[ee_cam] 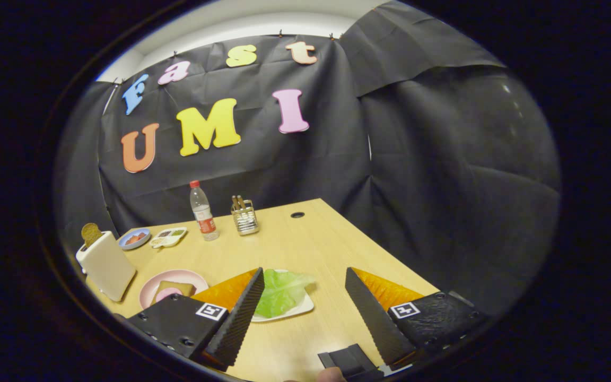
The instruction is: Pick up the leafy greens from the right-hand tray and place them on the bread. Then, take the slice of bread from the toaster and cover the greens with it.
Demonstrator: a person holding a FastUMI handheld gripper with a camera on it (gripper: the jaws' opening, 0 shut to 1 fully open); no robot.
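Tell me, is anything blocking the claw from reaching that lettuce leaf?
Nothing visible does. The claw is open, and the lettuce leaf lies uncovered on its white tray between the fingers, close against the left one. Only bare wooden table lies around it.

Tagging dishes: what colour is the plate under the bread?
Pink, seen in the gripper view: plate, bread, beside the open tool.

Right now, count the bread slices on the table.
2: one slice sticks up from the toaster; another lies on the pink plate beside the open claw. More could be hidden.
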